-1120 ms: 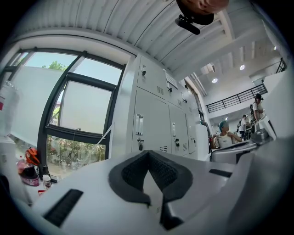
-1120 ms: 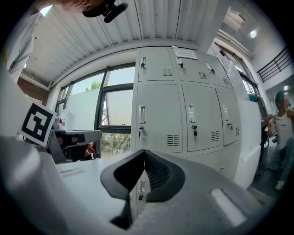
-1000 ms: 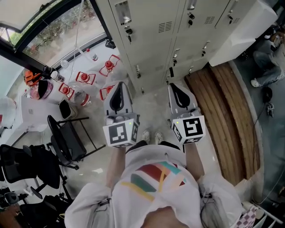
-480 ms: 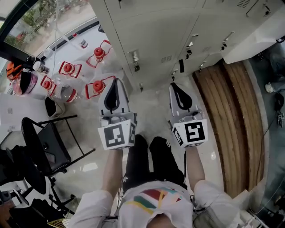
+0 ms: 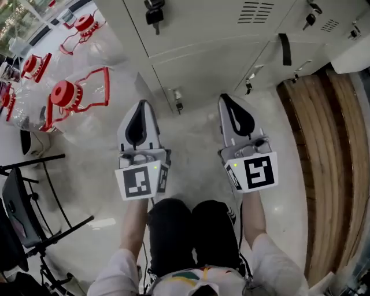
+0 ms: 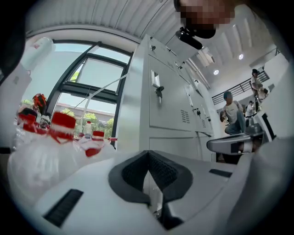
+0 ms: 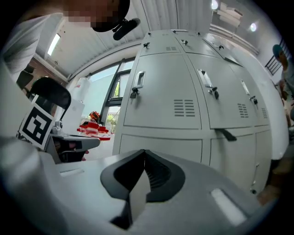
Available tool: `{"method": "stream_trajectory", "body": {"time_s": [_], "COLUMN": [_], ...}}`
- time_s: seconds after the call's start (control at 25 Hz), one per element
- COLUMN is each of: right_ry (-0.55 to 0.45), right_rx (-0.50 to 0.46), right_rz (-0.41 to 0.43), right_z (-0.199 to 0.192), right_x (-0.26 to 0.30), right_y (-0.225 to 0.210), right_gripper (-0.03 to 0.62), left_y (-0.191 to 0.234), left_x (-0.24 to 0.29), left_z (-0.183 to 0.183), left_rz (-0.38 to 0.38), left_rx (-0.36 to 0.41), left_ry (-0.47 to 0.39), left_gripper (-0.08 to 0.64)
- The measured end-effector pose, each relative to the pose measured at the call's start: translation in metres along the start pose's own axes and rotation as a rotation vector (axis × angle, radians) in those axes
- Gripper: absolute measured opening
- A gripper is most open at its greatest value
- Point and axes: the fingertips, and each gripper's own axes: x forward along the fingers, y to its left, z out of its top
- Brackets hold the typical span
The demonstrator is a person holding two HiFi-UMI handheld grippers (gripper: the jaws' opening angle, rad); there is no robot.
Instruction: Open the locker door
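Locker door [image 5: 199, 69] of pale grey painted sheet metal stands shut in the bottom row of the bank, straight ahead of both my grippers and apart from them; neither tip touches it. A small metal latch [image 5: 176, 102] sits near its left edge, just ahead of the left gripper [image 5: 140, 107] and slightly to its right. The right gripper [image 5: 226, 101] points at the same door, nearer its right edge. The door above carries louvred vent slots [image 5: 255, 11] and a lock with a dark key [image 5: 153, 13] hanging from it.

In the left gripper view I see the jaws pressed together, nothing between the ribbed black pads [image 6: 161, 170]. The right gripper view shows the same: pads [image 7: 156, 172] closed on nothing.

Both grippers are smooth white plastic shells tapering to a wedge, each with a square-marker cube [image 5: 139, 182] at the rear. They are held level, side by side, on outstretched forearms [image 5: 134, 225] above black-trousered knees [image 5: 191, 225].

Pale glossy floor [image 5: 193, 150] lies below. Clear plastic water jugs with red caps [image 5: 63, 95] cluster to the left, and brown wooden planks [image 5: 324, 162] run along the right.
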Motion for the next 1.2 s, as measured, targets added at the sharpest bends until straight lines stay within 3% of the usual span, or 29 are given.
{"method": "stream_trajectory", "body": {"time_s": [0.2,0.4,0.56,0.72,0.92,1.08,1.2], "right_ry": [-0.020,-0.049,-0.073,-0.072,-0.074,-0.030,-0.004], "right_rx": [0.012,0.022,0.013,-0.020,-0.015,-0.057,-0.062], "right_rz": [0.025,0.058,0.104,0.080,0.069,0.165,0.273], "right_z": [-0.059,-0.072,-0.089,-0.103,-0.113,-0.121,-0.124], "right_x": [-0.004,-0.019,-0.023,-0.019,-0.005,0.012,0.032], "right_y": [0.014,0.028,0.037,0.031,0.031,0.054,0.074], "right_gripper": [0.005,0.005,0.006,0.006,0.006,0.025,0.121], "left_y": [0.011,0.006,0.004,0.001,0.006,0.019,0.028], "left_x": [-0.003,-0.009,-0.013,-0.016,-0.020,-0.023,-0.021], "left_z": [-0.045,-0.045,-0.071,-0.092,-0.104,-0.108,-0.106], "left_rz": [0.012,-0.014,-0.042,-0.024,-0.009,0.018,0.034], "left_rx": [0.012,0.014,0.023,0.041,-0.013,-0.038,-0.041], "left_ry": [-0.028,-0.060,-0.044,-0.020,-0.004,0.001,-0.016], "left_gripper": [0.014,0.014,0.014,0.014,0.014,0.014,0.015]}}
